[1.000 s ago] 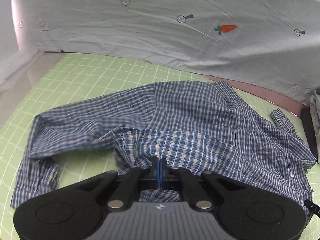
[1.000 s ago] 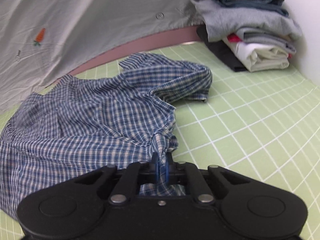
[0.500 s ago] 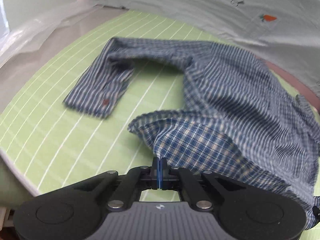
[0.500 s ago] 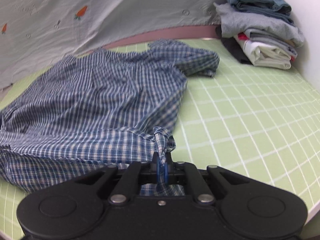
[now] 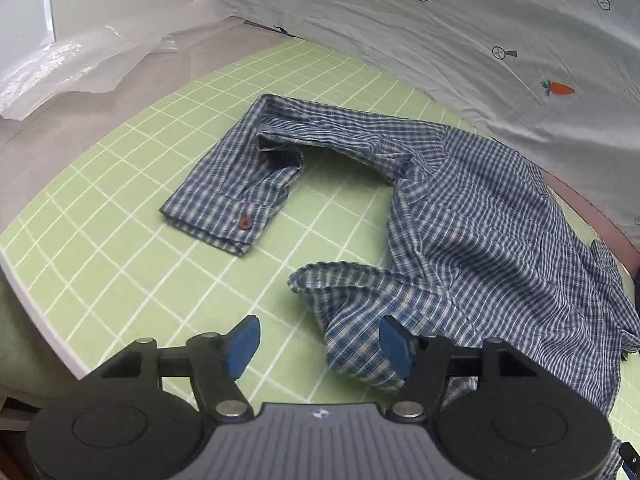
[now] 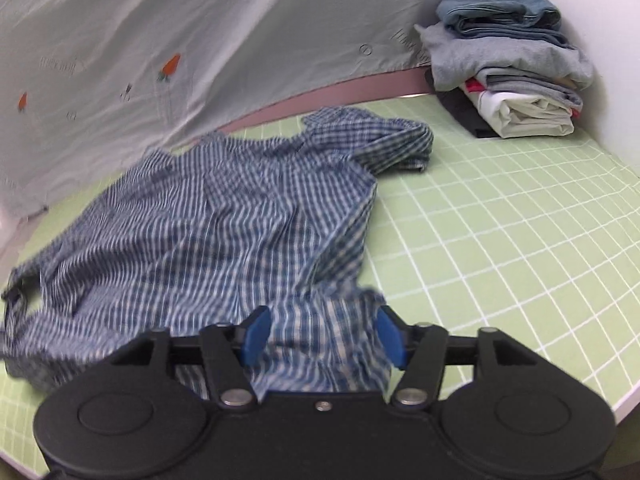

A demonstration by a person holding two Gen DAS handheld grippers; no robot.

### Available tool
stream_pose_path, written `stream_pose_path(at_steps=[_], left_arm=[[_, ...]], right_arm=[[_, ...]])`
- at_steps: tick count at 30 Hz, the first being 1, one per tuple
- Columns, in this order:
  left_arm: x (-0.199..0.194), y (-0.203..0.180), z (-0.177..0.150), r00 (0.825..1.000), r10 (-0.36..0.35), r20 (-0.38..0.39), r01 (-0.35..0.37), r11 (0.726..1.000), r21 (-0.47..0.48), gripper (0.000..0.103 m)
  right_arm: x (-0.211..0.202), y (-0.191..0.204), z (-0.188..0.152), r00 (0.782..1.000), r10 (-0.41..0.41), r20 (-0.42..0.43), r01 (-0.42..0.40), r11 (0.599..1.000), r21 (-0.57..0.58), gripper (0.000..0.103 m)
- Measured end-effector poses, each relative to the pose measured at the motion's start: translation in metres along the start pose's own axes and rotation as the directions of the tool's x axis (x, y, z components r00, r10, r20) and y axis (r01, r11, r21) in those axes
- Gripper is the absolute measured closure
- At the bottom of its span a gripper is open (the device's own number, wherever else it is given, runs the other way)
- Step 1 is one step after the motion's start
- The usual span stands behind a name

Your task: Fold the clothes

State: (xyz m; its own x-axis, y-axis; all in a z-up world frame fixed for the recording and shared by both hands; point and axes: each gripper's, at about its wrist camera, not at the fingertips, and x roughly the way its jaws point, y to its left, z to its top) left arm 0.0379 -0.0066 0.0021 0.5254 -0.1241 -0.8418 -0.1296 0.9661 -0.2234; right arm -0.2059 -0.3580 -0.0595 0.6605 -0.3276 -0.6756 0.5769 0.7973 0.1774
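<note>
A blue and white checked shirt (image 5: 480,216) lies rumpled on the green grid mat (image 5: 120,240). One sleeve with a brown cuff button (image 5: 245,223) stretches to the left. My left gripper (image 5: 318,346) is open just above the mat, with a loose fold of the hem by its right pad (image 5: 394,344). In the right wrist view the shirt (image 6: 220,220) spreads over the mat (image 6: 500,240). My right gripper (image 6: 322,334) is open, with the shirt's near hem lying between its blue pads.
A pale grey sheet with carrot prints (image 5: 440,40) hangs behind the mat. Crinkled clear plastic (image 5: 72,68) lies at the far left. A stack of folded clothes (image 6: 508,64) sits at the back right corner by the white wall. The mat's near edge (image 5: 36,296) drops off.
Both grippers were shut on the shirt's hem and pulled it toward the near edge. Now both have opened and the hem has dropped onto the mat.
</note>
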Motion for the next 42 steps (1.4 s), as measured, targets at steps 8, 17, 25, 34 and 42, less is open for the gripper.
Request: stream_pose_path(at_steps=[8, 17, 25, 34, 42], left_arm=[[0.038, -0.021, 0.004, 0.996, 0.003, -0.094, 0.004, 0.998, 0.069, 0.051], [0.016, -0.002, -0.025, 0.994, 0.044, -0.103, -0.029, 0.989, 0.147, 0.101], [0.004, 0.048, -0.035, 0.985, 0.118, -0.125, -0.121, 0.993, -0.012, 0.091], [0.015, 0.012, 0.01, 0.997, 0.083, -0.007, -0.082, 0.995, 0.061, 0.043], [0.041, -0.011, 0.011, 0.994, 0.092, -0.05, -0.085, 0.987, 0.135, 0.043]], right_arm=[[0.044, -0.001, 0.019, 0.992, -0.028, -0.125, 0.025, 0.999, -0.021, 0.056], [0.027, 0.004, -0.015, 0.972, -0.068, -0.224, 0.054, 0.996, -0.065, 0.098], [0.008, 0.006, -0.022, 0.977, -0.093, -0.193, 0.082, 0.995, -0.063, 0.085], [0.031, 0.007, 0.013, 0.988, -0.077, -0.133, 0.075, 0.997, -0.025, 0.034], [0.048, -0.006, 0.021, 0.976, -0.043, -0.212, 0.026, 0.996, -0.084, 0.101]])
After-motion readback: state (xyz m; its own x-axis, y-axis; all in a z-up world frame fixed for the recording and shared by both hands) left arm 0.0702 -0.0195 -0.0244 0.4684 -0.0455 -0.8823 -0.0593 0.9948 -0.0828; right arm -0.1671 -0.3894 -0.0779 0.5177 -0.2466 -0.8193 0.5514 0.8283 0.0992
